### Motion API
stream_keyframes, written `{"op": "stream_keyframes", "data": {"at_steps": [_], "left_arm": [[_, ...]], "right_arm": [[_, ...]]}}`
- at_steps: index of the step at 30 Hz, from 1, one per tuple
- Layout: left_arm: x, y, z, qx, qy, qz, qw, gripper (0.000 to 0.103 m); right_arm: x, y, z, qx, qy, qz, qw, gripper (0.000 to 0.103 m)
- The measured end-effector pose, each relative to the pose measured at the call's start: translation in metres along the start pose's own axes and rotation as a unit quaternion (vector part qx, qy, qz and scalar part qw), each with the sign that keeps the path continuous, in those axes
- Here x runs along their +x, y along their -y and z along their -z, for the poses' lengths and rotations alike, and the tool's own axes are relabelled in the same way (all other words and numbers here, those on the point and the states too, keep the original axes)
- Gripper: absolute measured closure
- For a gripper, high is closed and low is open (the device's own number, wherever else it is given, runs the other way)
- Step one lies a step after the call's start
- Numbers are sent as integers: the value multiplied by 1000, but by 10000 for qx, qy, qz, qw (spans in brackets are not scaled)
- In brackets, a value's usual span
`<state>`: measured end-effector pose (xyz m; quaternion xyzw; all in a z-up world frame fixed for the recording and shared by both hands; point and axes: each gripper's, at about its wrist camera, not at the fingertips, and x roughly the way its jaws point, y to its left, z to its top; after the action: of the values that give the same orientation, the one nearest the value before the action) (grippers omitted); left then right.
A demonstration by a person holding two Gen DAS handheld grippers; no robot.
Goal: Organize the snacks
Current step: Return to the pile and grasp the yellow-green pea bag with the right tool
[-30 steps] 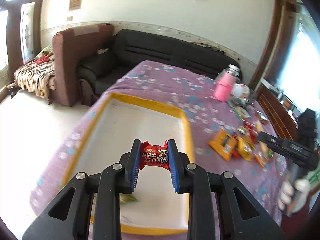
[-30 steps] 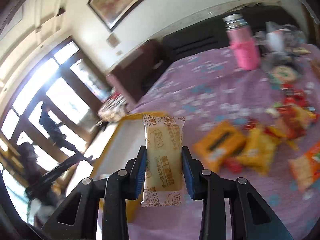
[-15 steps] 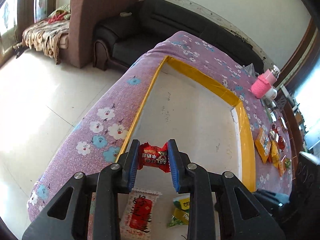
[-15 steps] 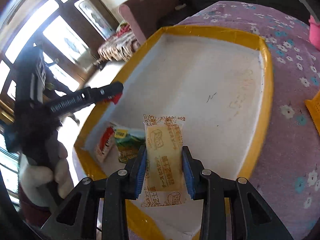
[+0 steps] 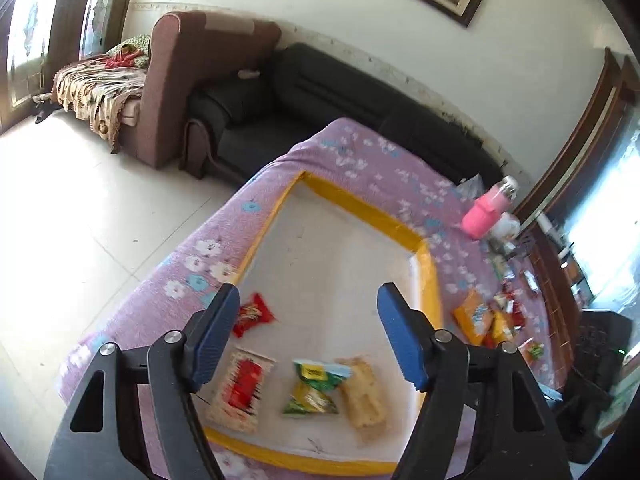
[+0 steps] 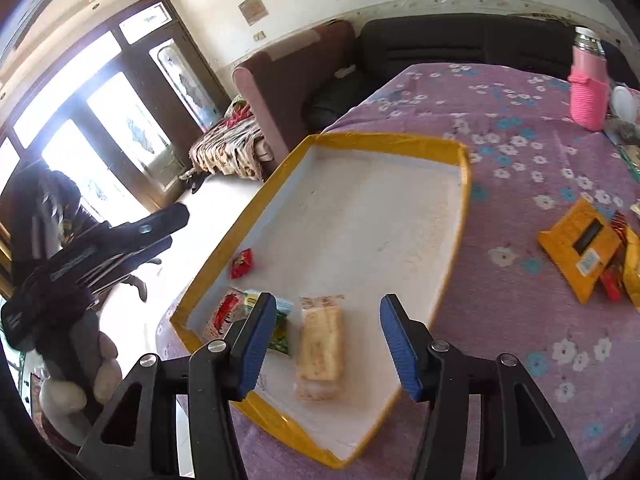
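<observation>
Over the near end of the yellow-rimmed tray (image 6: pixel 464 184) both your grippers hang with nothing in them. Your left gripper (image 5: pixel 308 336) has just been opening; its jaws stand spread, and the small red packet (image 5: pixel 253 314) lies on the tray floor just beside the left finger. Your right gripper (image 6: pixel 326 346) has just been opening too, and the pale biscuit packet (image 6: pixel 320 346) lies flat between its spread fingers, untouched by either pad, its long axis running up and down the frame. 4 packets now sit in the tray.

The loose snack pile (image 6: pixel 592 254) is at the right edge of both views, well apart from the tray, on the purple flowered cloth (image 6: pixel 520 360). Your right gripper looks nearer to it. The orange packet (image 6: pixel 576 248) lies on a slant, so you would probably need to roll the wrist to set the jaws across its short side.
</observation>
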<state>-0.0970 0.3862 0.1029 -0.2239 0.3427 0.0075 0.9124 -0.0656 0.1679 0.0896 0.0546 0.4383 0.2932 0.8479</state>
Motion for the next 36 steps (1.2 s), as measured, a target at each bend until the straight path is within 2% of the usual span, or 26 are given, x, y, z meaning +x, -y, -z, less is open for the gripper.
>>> {"op": "stream_keyframes", "data": {"at_steps": [3, 5, 7, 10, 15, 20, 22, 25, 27, 30, 35, 36], "left_arm": [[-10, 6, 12, -285, 99, 298, 9991, 31], [-7, 11, 15, -511, -43, 413, 9978, 32], [-3, 27, 18, -399, -193, 341, 9984, 31], [-4, 55, 25, -33, -149, 26, 9999, 31], [-1, 88, 36, 161, -277, 89, 9994, 32], [8, 129, 53, 481, -472, 279, 9973, 32], [19, 148, 61, 634, -616, 386, 9953, 32], [38, 175, 76, 951, -954, 544, 9894, 32], [47, 193, 85, 1145, -1127, 612, 9851, 32], [54, 210, 92, 1370, -1228, 672, 9806, 32], [60, 226, 97, 1587, -1228, 677, 9773, 32], [62, 227, 98, 1605, -1234, 667, 9770, 32]], "right_arm": [[-17, 18, 4, 37, 106, 59, 9999, 47], [-29, 31, 7, 101, 191, 54, 9998, 47], [-41, 44, 9, 165, 272, 53, 9995, 45], [-61, 70, 16, 287, 461, 90, 9985, 45], [-99, 131, 26, 745, 799, 184, 9938, 44], [-162, 220, 41, 1602, 1367, 519, 9762, 41], [-189, 263, 53, 2019, 1582, 835, 9629, 38], [-210, 322, 71, 2540, 1664, 1216, 9450, 38], [-216, 356, 81, 2882, 1623, 1382, 9335, 38], [-210, 388, 87, 3267, 1558, 1257, 9237, 38], [-167, 396, 74, 3483, 1211, 1225, 9214, 38], [-160, 395, 71, 3479, 1169, 1325, 9207, 38]]}}
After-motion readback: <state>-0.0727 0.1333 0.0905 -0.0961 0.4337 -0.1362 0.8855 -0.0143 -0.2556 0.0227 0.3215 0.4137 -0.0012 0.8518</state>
